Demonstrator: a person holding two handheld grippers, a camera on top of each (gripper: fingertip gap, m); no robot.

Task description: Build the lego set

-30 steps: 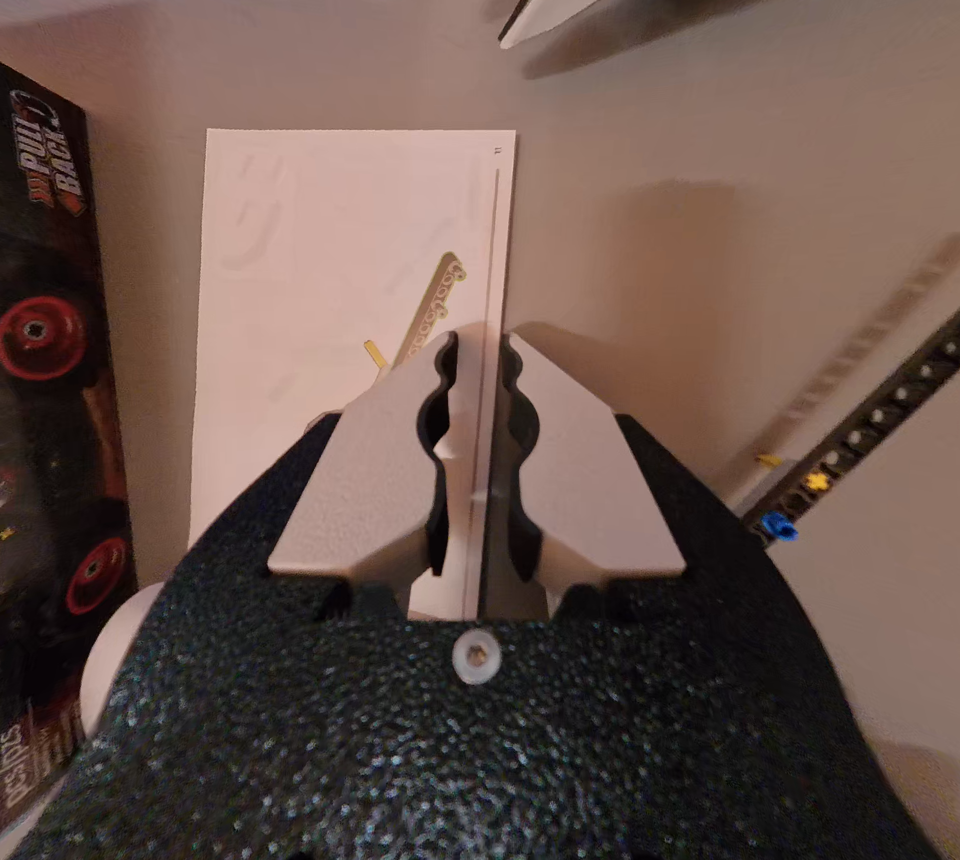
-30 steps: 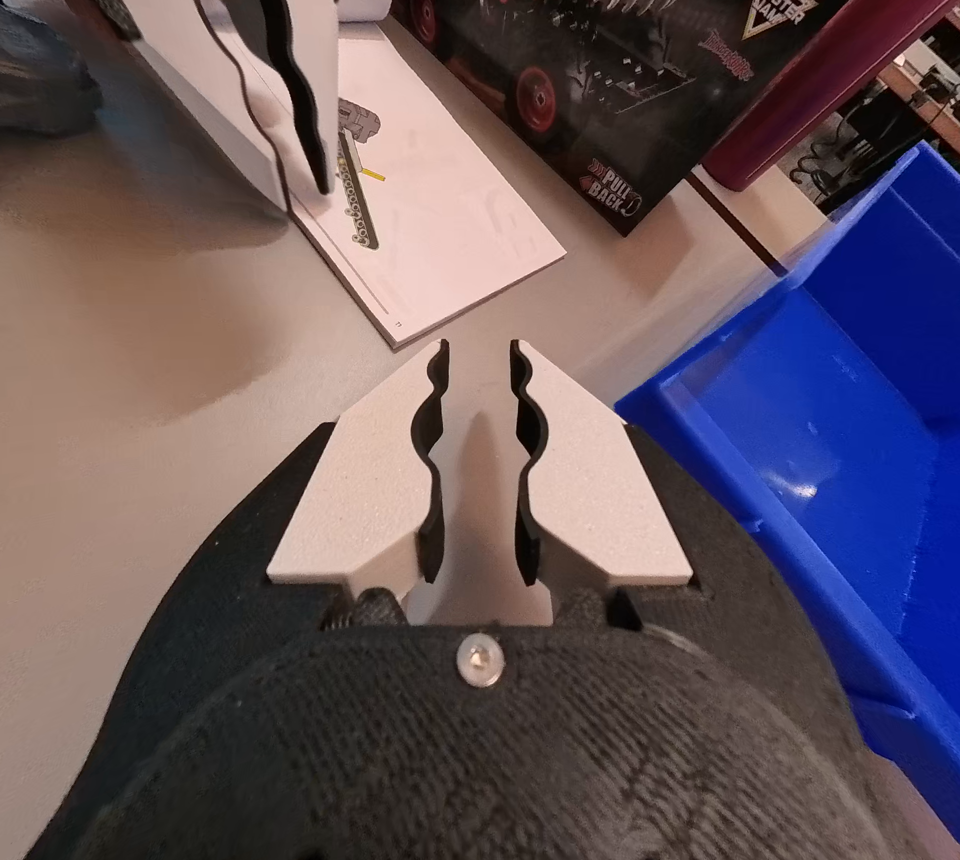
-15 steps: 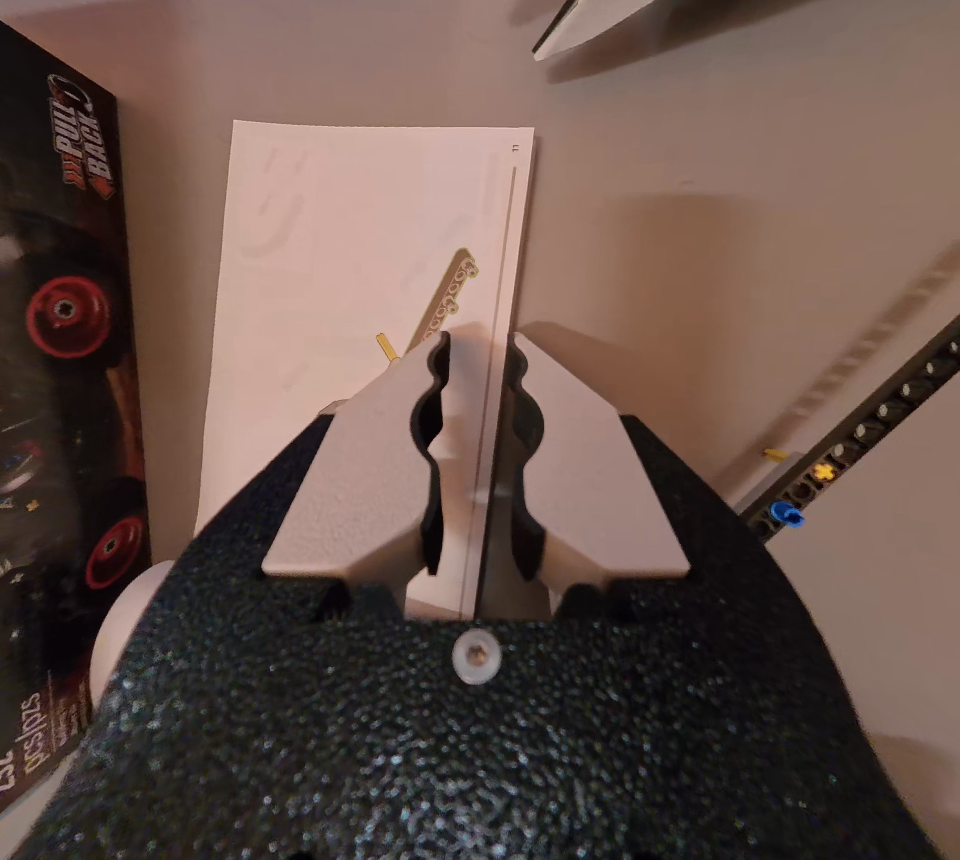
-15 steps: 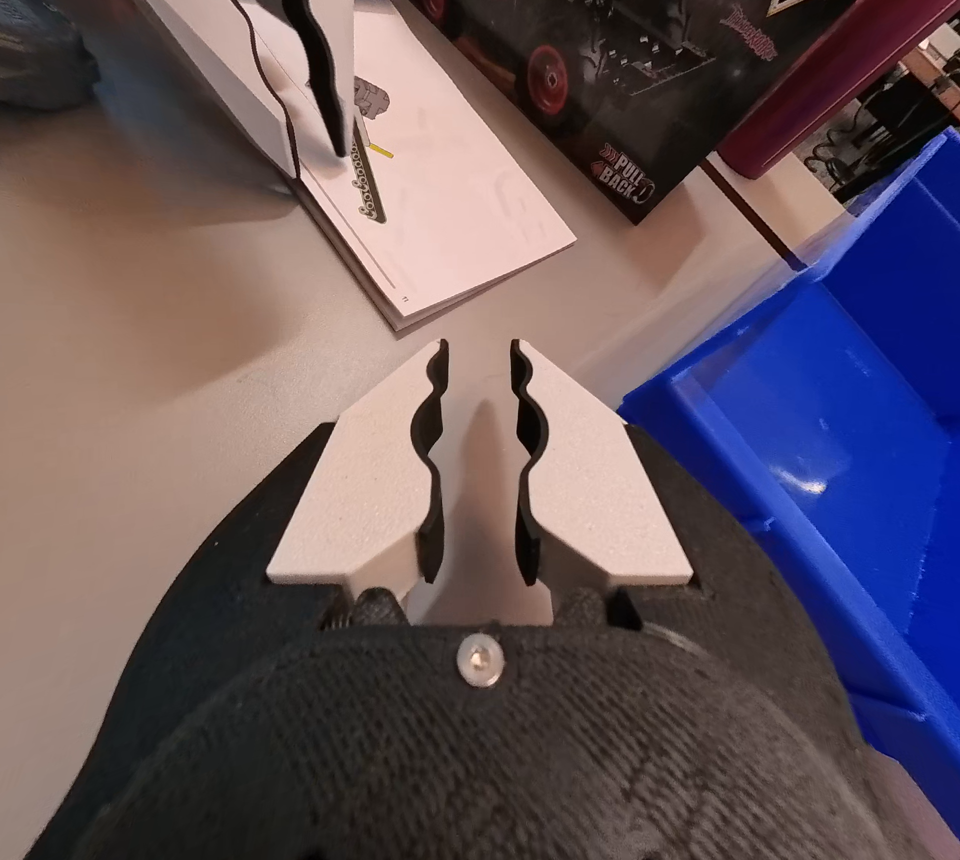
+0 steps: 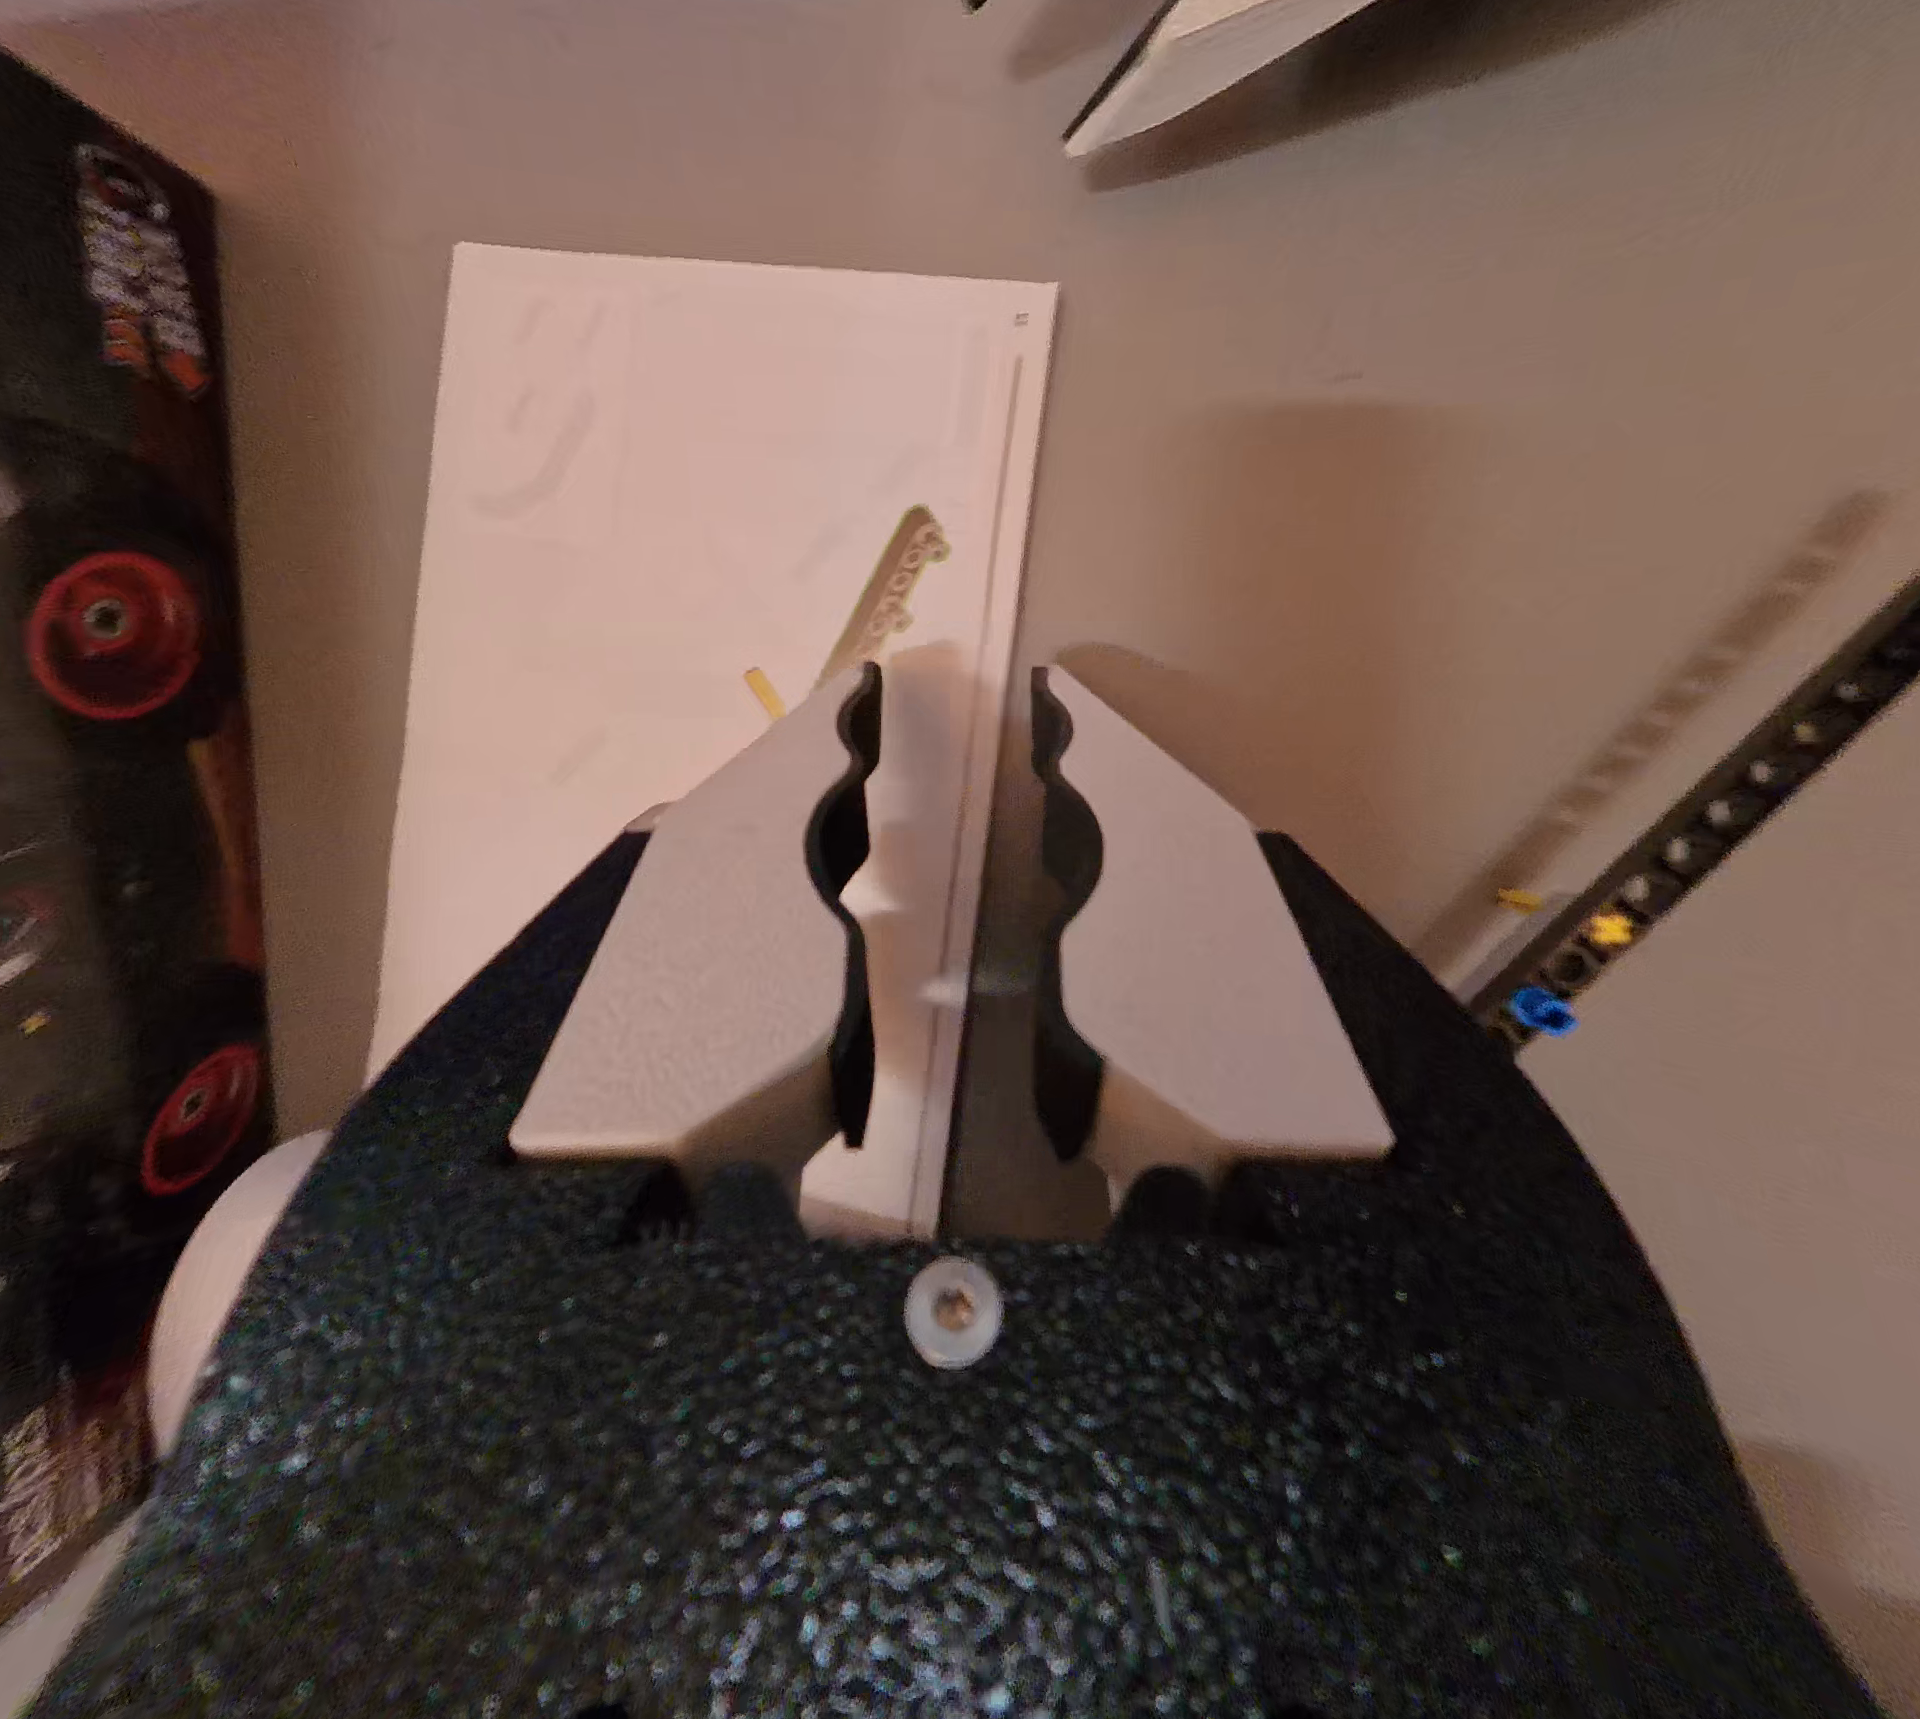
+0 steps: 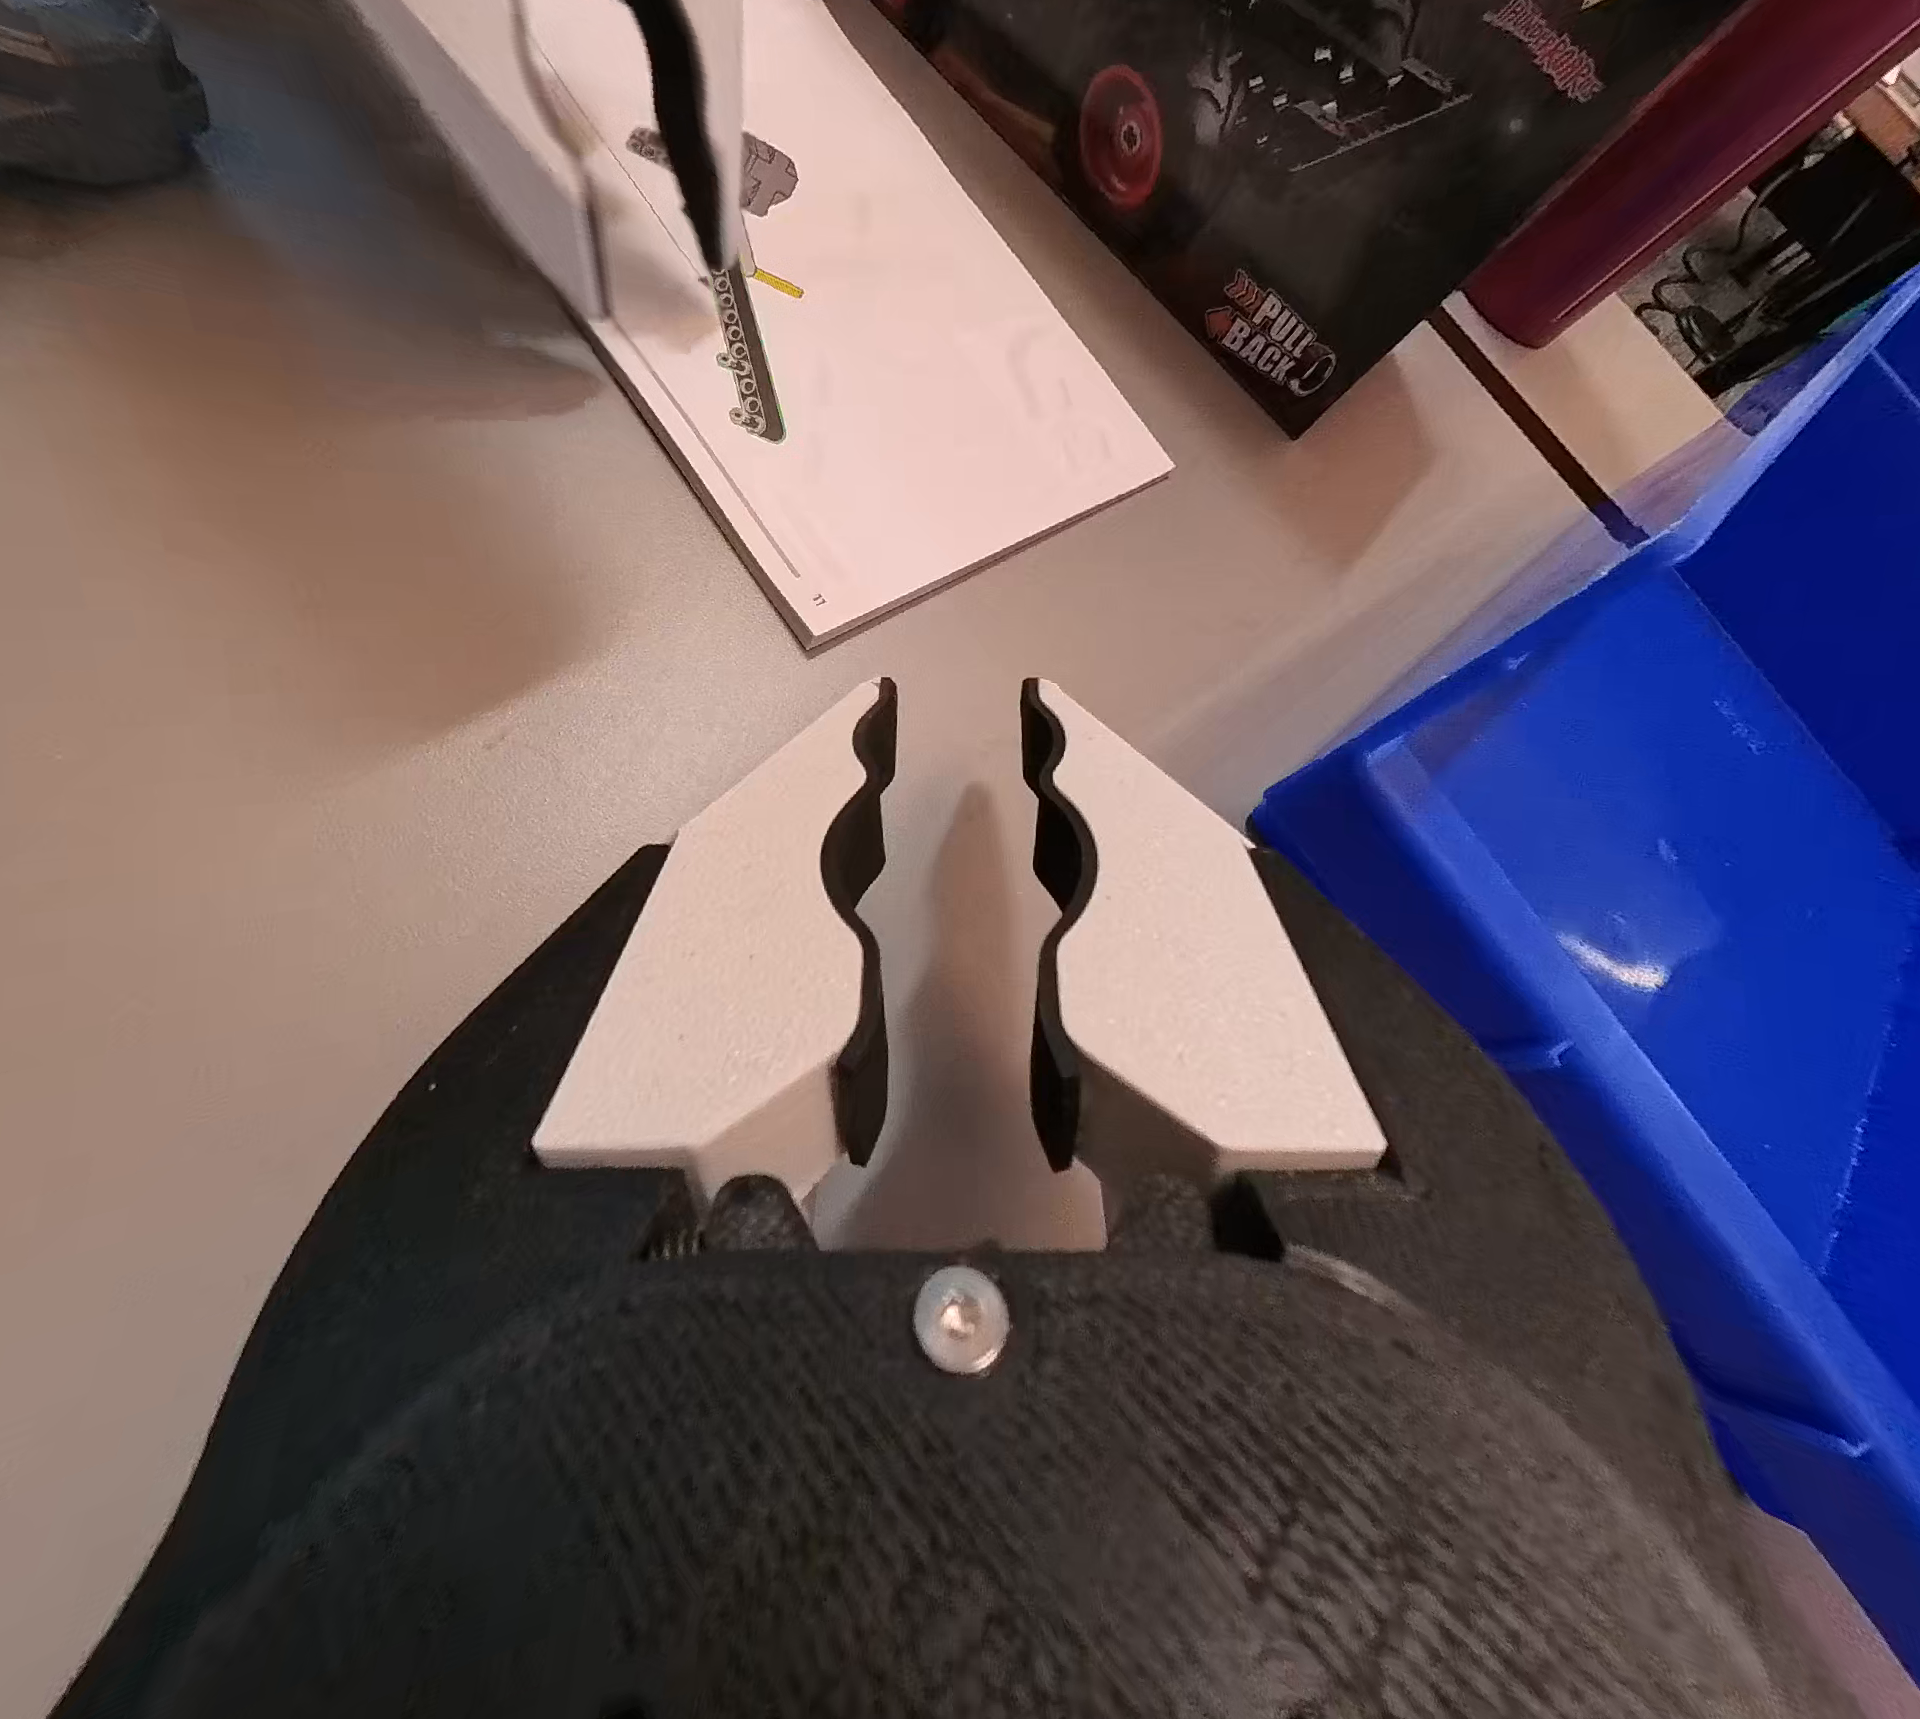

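both grippers apart (empty): left gripper (image 5: 956, 682) over instruction booklet (image 5: 675, 526), right gripper (image 6: 958, 693) beside blue bin (image 6: 1558, 890).

The booklet (image 6: 935, 381) lies on the table (image 6: 312, 630), box (image 6: 1299, 59) behind it, bin (image 6: 1662, 942) to its right.

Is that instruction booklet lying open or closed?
Open: the instruction booklet lies flat on the table showing an inside page with a drawn beam; earlier pages curl back behind.
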